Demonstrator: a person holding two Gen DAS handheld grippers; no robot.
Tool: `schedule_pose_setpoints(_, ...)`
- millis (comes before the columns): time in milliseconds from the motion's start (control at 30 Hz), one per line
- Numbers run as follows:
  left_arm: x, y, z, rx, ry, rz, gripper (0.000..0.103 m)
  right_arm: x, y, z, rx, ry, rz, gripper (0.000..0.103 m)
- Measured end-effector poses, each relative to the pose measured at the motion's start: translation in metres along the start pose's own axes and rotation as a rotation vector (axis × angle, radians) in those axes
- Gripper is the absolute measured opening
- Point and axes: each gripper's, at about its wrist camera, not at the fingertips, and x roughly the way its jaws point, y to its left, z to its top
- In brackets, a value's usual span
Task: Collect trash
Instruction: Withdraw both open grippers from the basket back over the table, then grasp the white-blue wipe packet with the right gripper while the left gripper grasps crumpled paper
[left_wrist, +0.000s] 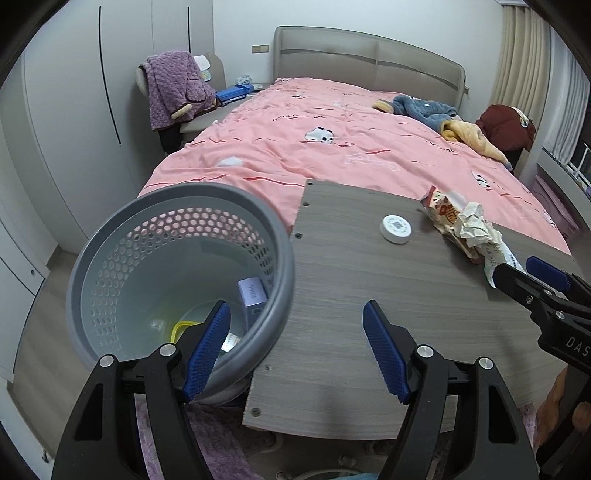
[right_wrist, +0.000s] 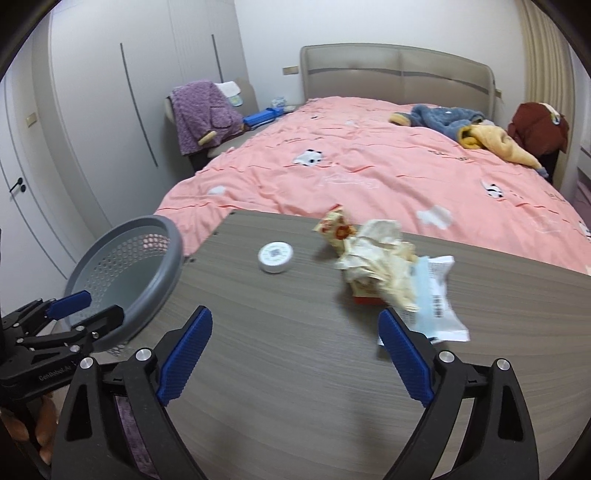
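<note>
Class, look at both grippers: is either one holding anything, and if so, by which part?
Nothing is held. The left gripper and the right gripper both stand open and empty; the wrappers lie loose on the board.

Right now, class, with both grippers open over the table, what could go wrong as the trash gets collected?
1. The wrapper pile is loose and mixed; a pinch by the right gripper may lift only part of it.
2. The white round lid lies flat, so fingers may slide off it.
3. The bin is tilted at the table edge; the left gripper could knock it.
</note>
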Motion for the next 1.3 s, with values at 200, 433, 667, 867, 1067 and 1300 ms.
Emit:
schedule_pose_setpoints(200,0.004,-0.023,0.008,0.027,-0.004,-0.005,0.071,-0.006,-0.042,-0.001,0.055,-0.011,-0.061,0.096)
schedule_pose_setpoints(433,0.011,-0.048,0.017,0.045,0.000,-0.026,0.071,-0.005,-0.088,0.002,0.102,-0.008,-0.118,0.096)
schedule_pose_setpoints(667,0.019,-0.077,0.020,0.090,0.020,-0.041,0.071,0.009,-0.117,0.008,0.142,0.020,-0.143,0.096)
schedule_pose_setpoints(867,0.024,-0.087,0.024,0.106,0.027,-0.044,0.071,0.030,-0.127,0.014,0.148,0.059,-0.143,0.096)
schedule_pose_setpoints(1067,0.026,-0.086,0.025,0.106,0.034,-0.040,0.071,0.048,-0.128,0.019,0.143,0.094,-0.130,0.096)
schedule_pose_setpoints(1300,0.027,-0.085,0.025,0.103,0.038,-0.041,0.071,0.064,-0.130,0.019,0.145,0.128,-0.131,0.095)
